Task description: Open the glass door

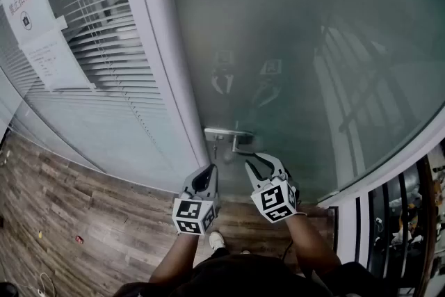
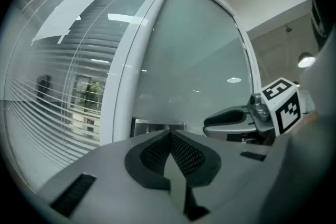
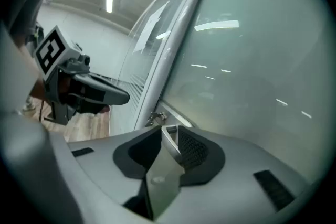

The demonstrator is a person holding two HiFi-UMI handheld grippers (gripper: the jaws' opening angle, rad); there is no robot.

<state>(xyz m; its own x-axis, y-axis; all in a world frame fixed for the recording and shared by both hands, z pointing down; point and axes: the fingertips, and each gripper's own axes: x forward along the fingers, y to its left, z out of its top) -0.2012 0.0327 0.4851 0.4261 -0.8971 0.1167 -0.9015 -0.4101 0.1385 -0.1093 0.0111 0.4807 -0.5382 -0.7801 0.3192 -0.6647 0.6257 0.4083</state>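
Note:
The frosted glass door carries a metal lever handle on its left edge, close to the white frame. My right gripper reaches up to the free end of the handle. In the right gripper view the flat metal handle lies between the jaws, and the gripper is shut on it. My left gripper hangs just below and left of the handle. It is shut with nothing in it, and the handle's plate shows just beyond its tips.
A white door frame stands left of the door. Beyond it is a glass wall with blinds and paper notices. Wooden floor lies below, with the person's shoe near the door. Dark railings stand at the right.

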